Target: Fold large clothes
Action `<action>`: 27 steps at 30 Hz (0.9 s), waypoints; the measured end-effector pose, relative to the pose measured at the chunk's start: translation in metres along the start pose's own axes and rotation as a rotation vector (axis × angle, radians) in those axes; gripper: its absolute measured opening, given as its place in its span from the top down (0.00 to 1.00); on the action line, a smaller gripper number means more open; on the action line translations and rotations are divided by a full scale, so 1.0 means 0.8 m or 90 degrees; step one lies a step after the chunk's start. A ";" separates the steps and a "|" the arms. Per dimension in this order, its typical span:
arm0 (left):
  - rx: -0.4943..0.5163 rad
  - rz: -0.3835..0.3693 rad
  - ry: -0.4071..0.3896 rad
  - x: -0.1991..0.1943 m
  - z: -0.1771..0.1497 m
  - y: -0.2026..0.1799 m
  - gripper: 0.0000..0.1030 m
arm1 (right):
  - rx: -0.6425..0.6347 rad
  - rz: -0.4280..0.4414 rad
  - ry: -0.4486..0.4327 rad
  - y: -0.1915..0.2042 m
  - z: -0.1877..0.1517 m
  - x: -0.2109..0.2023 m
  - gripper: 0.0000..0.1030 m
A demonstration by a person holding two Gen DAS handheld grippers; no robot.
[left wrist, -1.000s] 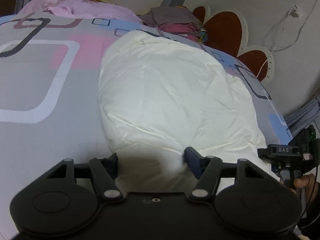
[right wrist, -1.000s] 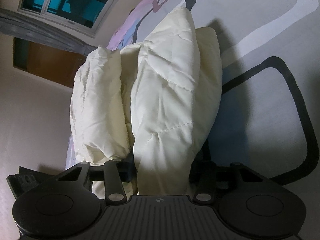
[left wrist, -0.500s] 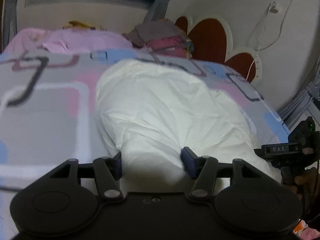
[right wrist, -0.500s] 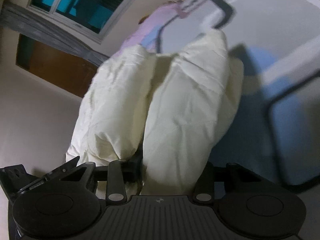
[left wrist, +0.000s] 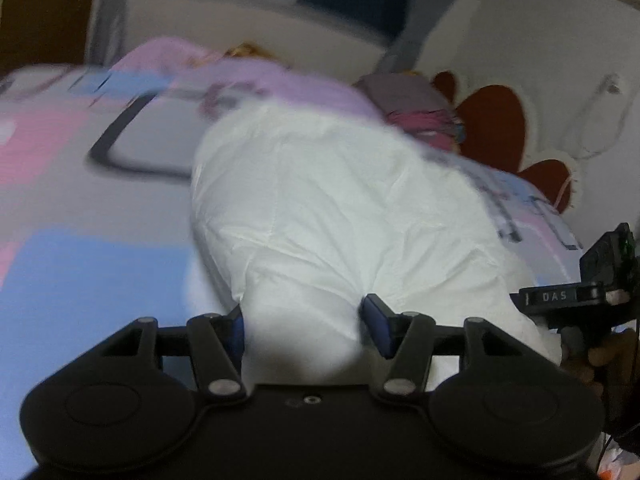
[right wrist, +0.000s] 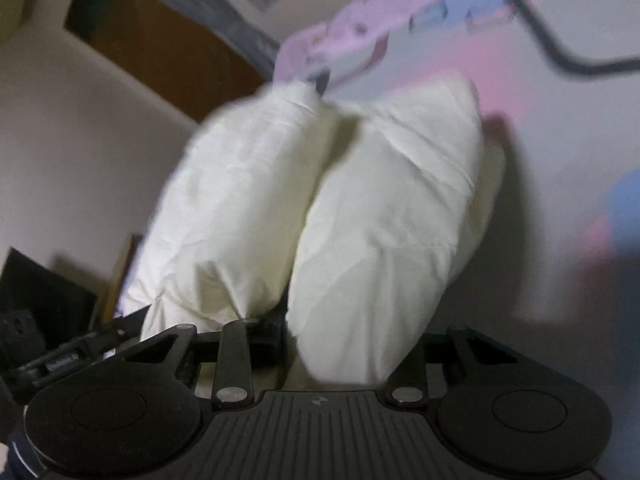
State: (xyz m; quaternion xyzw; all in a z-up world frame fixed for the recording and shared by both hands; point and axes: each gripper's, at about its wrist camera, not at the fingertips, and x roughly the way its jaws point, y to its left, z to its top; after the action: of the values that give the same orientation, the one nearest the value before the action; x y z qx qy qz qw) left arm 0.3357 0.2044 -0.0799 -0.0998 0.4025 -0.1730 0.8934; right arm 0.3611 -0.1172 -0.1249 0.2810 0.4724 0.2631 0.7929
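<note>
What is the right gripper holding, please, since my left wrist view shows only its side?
Observer: The right gripper is shut on one puffy fold of the jacket; its jaws have just been closing on it.
Operator: Is the whole jacket inside that grip?
Observer: No, a second fold bulges outside the grip, to the left in the right wrist view.
Operator: Thank you. Is anything visible beyond the held fold?
Observer: Only its shadow, cast on the bed to its right.
</note>
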 end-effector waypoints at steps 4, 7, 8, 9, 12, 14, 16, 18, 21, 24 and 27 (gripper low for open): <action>-0.041 -0.022 -0.009 0.004 -0.013 0.019 0.45 | 0.039 0.002 -0.008 -0.011 -0.008 0.009 0.61; -0.033 -0.020 -0.010 0.009 -0.010 0.013 0.44 | 0.030 -0.012 -0.004 -0.008 -0.008 0.007 0.61; -0.033 -0.021 -0.009 0.010 -0.007 0.017 0.43 | 0.030 -0.017 -0.004 -0.006 -0.007 0.006 0.61; -0.035 -0.024 -0.007 0.010 -0.006 0.024 0.39 | 0.031 -0.025 -0.003 -0.003 -0.007 0.003 0.56; -0.025 0.001 -0.010 -0.004 -0.007 0.037 0.13 | 0.001 -0.101 -0.042 0.012 -0.004 -0.022 0.30; -0.012 0.029 -0.048 -0.027 -0.006 0.046 0.15 | -0.011 -0.151 -0.099 0.015 -0.006 -0.056 0.29; -0.031 0.031 -0.090 -0.053 0.003 0.059 0.25 | -0.035 -0.181 -0.171 0.032 -0.001 -0.093 0.35; -0.043 0.020 -0.128 -0.068 0.023 0.069 0.35 | -0.072 -0.188 -0.195 0.057 0.015 -0.106 0.62; -0.009 0.016 -0.137 -0.052 0.069 0.061 0.35 | -0.163 -0.183 -0.199 0.113 0.045 -0.084 0.67; 0.027 0.000 -0.122 -0.016 0.110 0.038 0.42 | -0.229 -0.197 -0.173 0.164 0.082 -0.026 0.67; 0.033 0.001 -0.075 0.029 0.138 0.018 0.50 | -0.258 -0.243 -0.132 0.187 0.103 0.040 0.67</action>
State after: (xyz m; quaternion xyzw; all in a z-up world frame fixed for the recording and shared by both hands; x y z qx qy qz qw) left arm 0.4363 0.2128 -0.0282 -0.0866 0.3446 -0.1766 0.9179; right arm 0.4258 -0.0064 -0.0071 0.0488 0.3707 0.1683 0.9121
